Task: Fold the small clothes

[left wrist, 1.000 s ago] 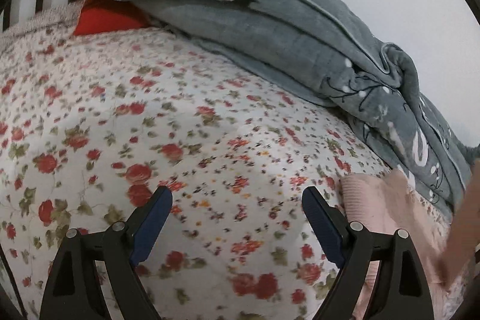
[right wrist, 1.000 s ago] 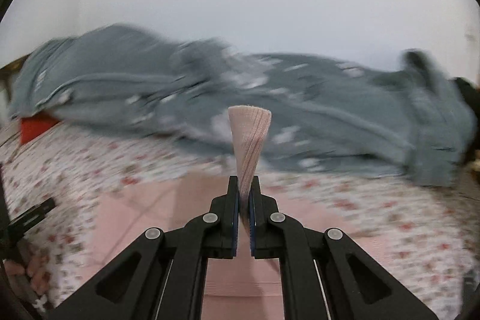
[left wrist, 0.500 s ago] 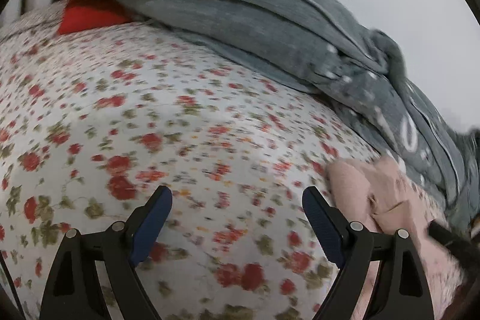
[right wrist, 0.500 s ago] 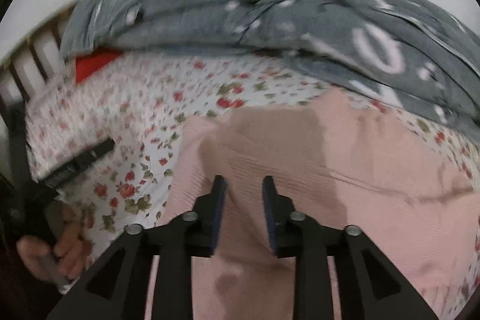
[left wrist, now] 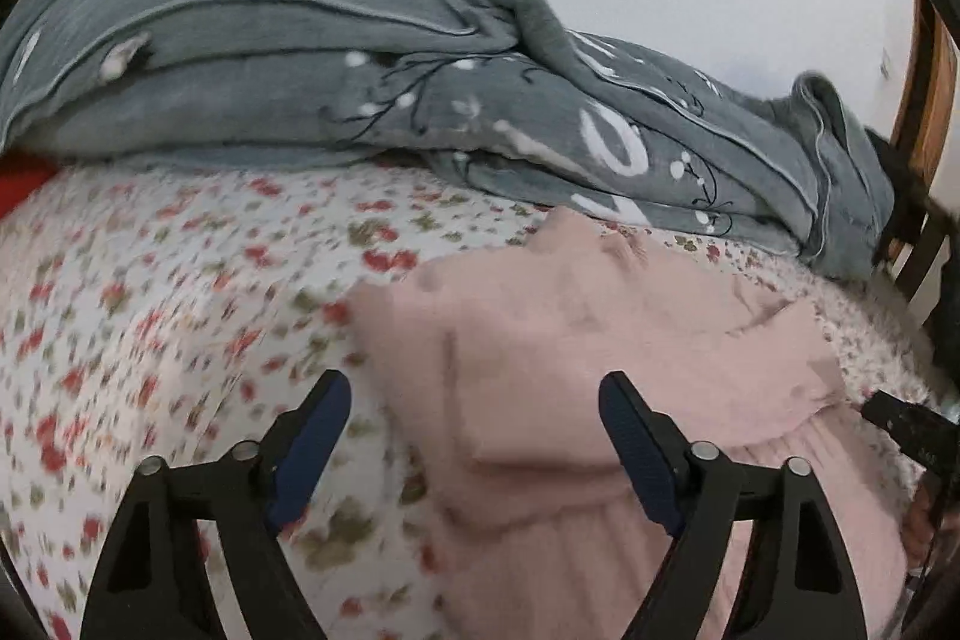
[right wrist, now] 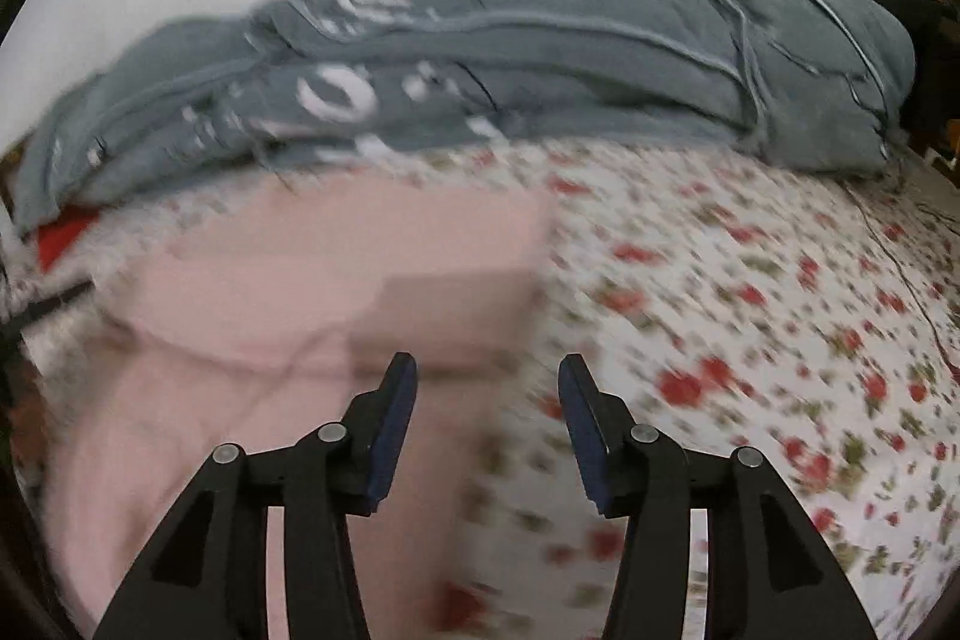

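Observation:
A pale pink knit garment [left wrist: 588, 340] lies on the flowered bed sheet [left wrist: 150, 310] with parts folded over its middle. In the right wrist view it [right wrist: 300, 280] fills the left half, blurred by motion. My left gripper [left wrist: 474, 418] is open and empty, just above the garment's left part. My right gripper [right wrist: 486, 400] is open and empty, over the garment's right edge where it meets the sheet [right wrist: 750, 310]. The tip of the other gripper [left wrist: 906, 430] shows at the right edge of the left wrist view.
A crumpled grey blanket [left wrist: 420, 88] with white patterns lies along the far side of the bed [right wrist: 540, 58]. A red cloth [right wrist: 60, 232] shows under its left end. A wooden frame [left wrist: 930, 70] stands at the right.
My right gripper let go of the pink fabric, opened wide and swung right. My left gripper swung right, from over bare sheet to over the garment.

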`<act>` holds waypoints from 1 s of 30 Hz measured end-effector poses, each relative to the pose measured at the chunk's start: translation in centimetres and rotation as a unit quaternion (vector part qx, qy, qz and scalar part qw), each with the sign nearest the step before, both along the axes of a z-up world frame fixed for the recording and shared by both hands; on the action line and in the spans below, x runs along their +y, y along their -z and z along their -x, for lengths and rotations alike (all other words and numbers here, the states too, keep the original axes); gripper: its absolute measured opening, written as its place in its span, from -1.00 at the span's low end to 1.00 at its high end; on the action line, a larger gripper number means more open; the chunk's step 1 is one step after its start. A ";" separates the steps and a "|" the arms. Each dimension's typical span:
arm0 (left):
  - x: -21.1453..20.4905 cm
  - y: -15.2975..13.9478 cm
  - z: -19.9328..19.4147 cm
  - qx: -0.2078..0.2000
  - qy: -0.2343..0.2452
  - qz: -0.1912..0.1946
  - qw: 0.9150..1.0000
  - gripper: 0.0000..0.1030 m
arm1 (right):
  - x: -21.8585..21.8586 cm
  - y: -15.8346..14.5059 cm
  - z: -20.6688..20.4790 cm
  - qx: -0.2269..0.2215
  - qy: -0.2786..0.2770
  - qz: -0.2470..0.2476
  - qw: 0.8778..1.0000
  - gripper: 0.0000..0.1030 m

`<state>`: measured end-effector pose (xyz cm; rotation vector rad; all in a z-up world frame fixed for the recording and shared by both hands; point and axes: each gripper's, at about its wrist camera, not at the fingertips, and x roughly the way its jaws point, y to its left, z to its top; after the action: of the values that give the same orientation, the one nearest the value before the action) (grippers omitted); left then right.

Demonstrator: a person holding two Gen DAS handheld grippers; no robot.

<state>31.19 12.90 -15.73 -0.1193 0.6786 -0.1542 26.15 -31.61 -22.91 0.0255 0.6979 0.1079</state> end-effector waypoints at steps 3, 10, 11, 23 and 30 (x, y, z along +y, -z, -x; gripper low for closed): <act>-1.2 0.6 -2.1 0.013 0.009 -0.001 1.000 0.14 | -1.2 0.8 0.7 -0.008 -0.023 -0.025 0.999 -0.05; -1.4 3.2 -4.1 0.055 -0.013 -0.015 0.998 -0.10 | -1.0 1.8 0.2 -0.005 -0.048 -0.059 0.997 -0.05; -1.3 3.3 -4.0 0.052 -0.017 -0.014 0.998 -0.10 | -0.9 1.8 0.3 -0.007 -0.050 -0.059 0.997 -0.05; 0.2 2.1 -2.2 -0.025 -0.033 0.042 0.998 -0.88 | -0.8 2.0 -0.1 0.004 -0.064 -0.072 0.995 -0.05; 2.0 2.7 -2.1 -0.014 -0.087 0.062 0.994 -0.89 | -0.9 2.0 0.0 0.005 -0.058 -0.073 0.996 -0.05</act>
<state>33.26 14.86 -18.39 -0.2951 0.6268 -0.0304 26.19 -32.48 -24.92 0.1264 0.6998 0.2695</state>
